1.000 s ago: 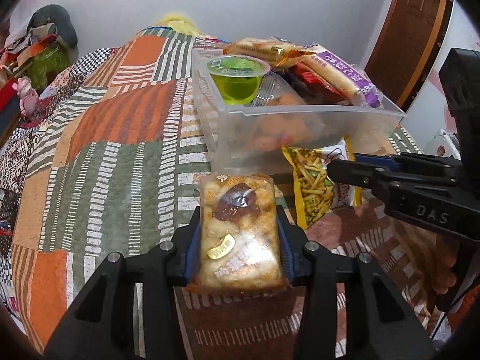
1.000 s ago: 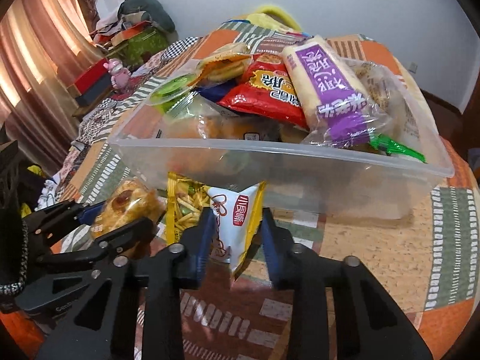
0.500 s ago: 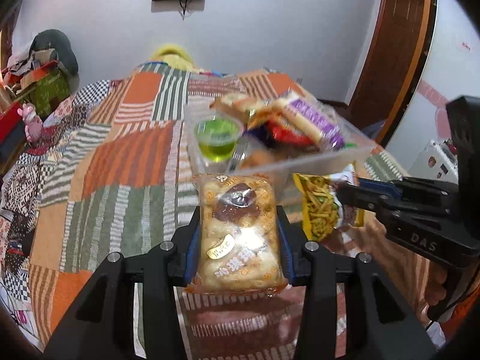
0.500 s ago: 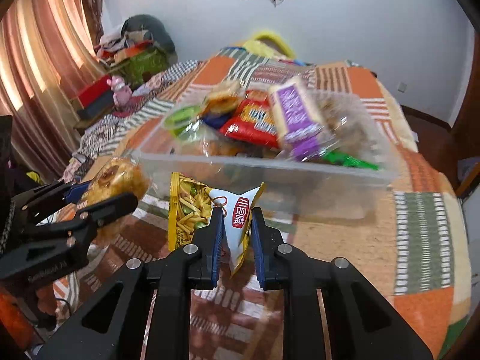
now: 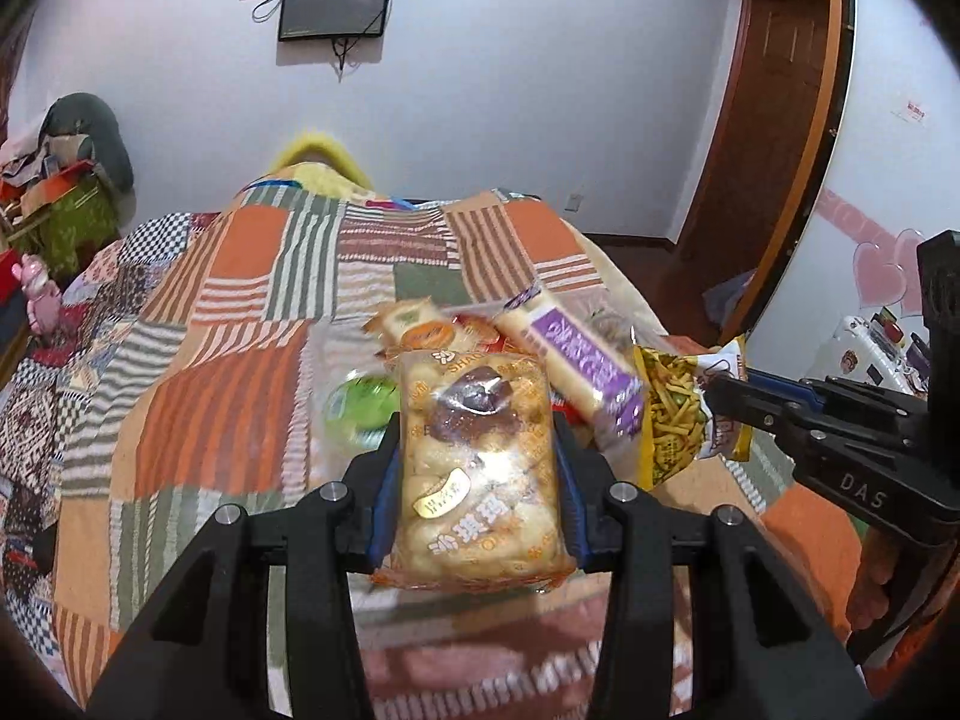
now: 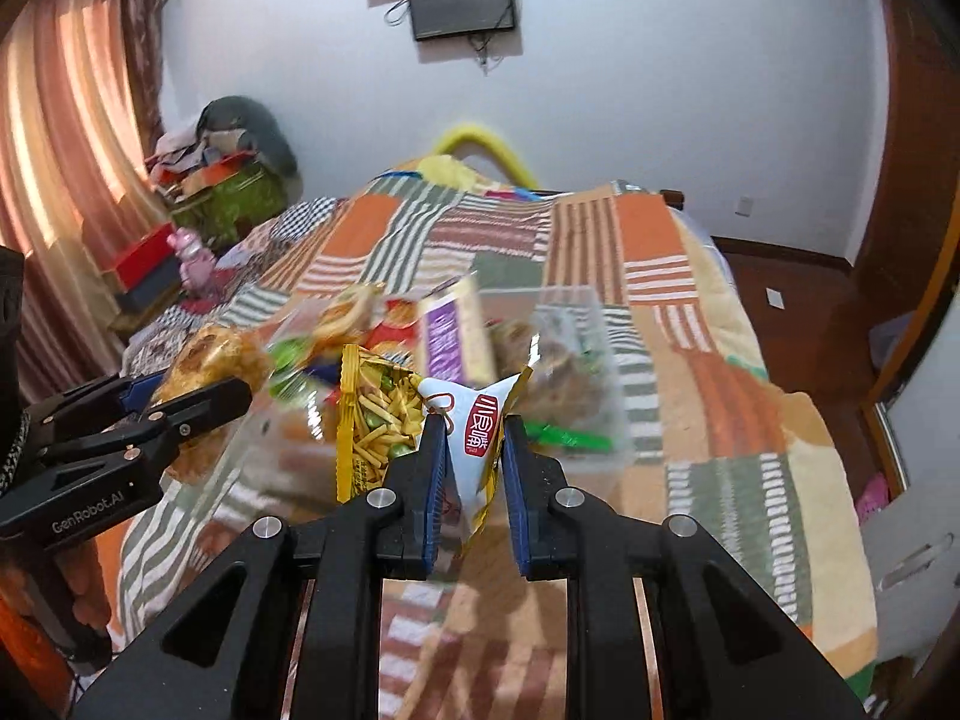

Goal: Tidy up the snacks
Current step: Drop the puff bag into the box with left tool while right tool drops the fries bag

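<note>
My left gripper (image 5: 477, 456) is shut on a clear pastry packet (image 5: 477, 468) and holds it in the air above the near side of the clear snack bin (image 6: 606, 420). It also shows in the right wrist view (image 6: 207, 360). My right gripper (image 6: 474, 450) is shut on a yellow-and-white fries snack bag (image 6: 420, 420), also lifted, just right of the pastry packet (image 5: 678, 414). The bin sits on the patchwork bed and holds a purple-labelled packet (image 5: 576, 360), a green jelly cup (image 5: 360, 408), a red bag and several other snacks.
The patchwork blanket (image 5: 240, 312) covers the bed. Clutter, boxes and a pink toy (image 5: 39, 294) lie at the left. A curtain (image 6: 54, 138) hangs at the left. A wooden door (image 5: 774, 90) stands at the right, a wall screen (image 5: 333, 3) behind.
Both grippers have risen from the bed beside the bin, carrying their packets up. The bin now looks smaller and lower, behind the held snacks.
</note>
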Demonstrator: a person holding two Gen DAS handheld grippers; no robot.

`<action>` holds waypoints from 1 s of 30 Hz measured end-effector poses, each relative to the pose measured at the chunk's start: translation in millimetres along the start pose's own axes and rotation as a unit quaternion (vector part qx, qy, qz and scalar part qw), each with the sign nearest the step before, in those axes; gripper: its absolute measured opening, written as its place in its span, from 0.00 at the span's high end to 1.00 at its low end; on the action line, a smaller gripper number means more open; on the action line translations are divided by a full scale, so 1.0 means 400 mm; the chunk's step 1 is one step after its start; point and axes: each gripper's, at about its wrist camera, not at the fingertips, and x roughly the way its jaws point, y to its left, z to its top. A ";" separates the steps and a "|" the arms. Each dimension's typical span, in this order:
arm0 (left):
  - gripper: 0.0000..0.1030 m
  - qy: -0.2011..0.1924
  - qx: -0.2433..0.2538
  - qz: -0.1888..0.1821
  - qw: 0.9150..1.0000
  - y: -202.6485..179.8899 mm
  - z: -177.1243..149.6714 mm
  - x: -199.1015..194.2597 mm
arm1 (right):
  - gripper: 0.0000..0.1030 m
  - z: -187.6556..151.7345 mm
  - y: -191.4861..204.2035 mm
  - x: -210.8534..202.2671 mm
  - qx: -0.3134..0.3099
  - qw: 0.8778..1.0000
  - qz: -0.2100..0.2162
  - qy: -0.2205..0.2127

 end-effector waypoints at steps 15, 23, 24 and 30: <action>0.58 0.013 -0.005 0.012 1.000 0.018 0.044 0.135 | 0.84 0.033 0.031 0.096 -0.006 1.000 0.015 0.011; 0.55 0.026 0.002 0.020 0.999 0.019 0.016 0.152 | 0.82 0.021 0.036 0.101 -0.020 1.000 0.017 0.014; 0.54 0.030 0.001 0.019 0.999 0.021 0.012 0.154 | 0.80 0.025 0.032 0.103 -0.019 1.000 0.019 0.017; 0.47 0.025 0.003 0.015 1.000 0.022 0.011 0.127 | 0.70 0.021 0.017 0.088 -0.009 1.000 0.012 0.026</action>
